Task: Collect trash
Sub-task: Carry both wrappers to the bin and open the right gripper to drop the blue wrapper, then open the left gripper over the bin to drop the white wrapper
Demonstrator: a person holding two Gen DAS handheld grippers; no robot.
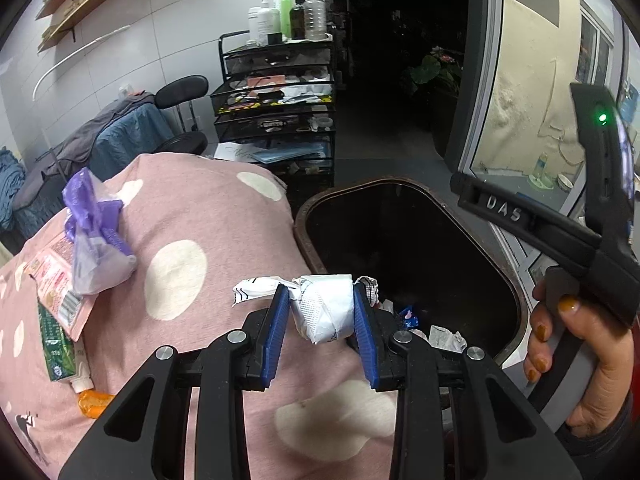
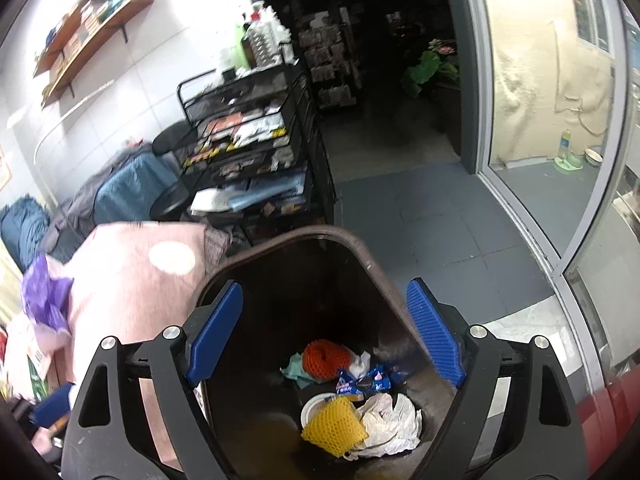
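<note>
The left tongs (image 1: 320, 312) are clenched on a crumpled white plastic wrapper with black print (image 1: 324, 306), its blue ribbed pads pressing it from both sides. The wrapper hangs over the edge of the pink fabric surface with white polka dots (image 1: 208, 220), just left of the near rim of the dark brown plastic trash bin (image 1: 516, 292).

On the pink surface, to the left, lie a scrunched purple plastic bag (image 1: 94, 232), a pink printed carton (image 1: 56, 280) partly under it, a green carton (image 1: 56, 350) nearer, and a small orange object (image 1: 94, 402) at the near left edge.

The right tongs (image 2: 326, 334) are released, their blue pads spread wide and grasping nothing, hovering above the bin's opening (image 2: 352, 242). At the bottom of the bin lie an orange foam net roll (image 2: 324, 356), a yellow foam net sleeve (image 2: 334, 426), crumpled white paper (image 2: 390, 420), blue snack wrappers (image 2: 364, 384) and a pale green scrap (image 2: 294, 370).

In the left wrist view, a hand with orange-painted nails (image 1: 576, 364) grips the handle of the right tool at the right edge. Far behind stands a black mesh trolley (image 1: 276, 120) topped with bottles (image 1: 286, 14).
</note>
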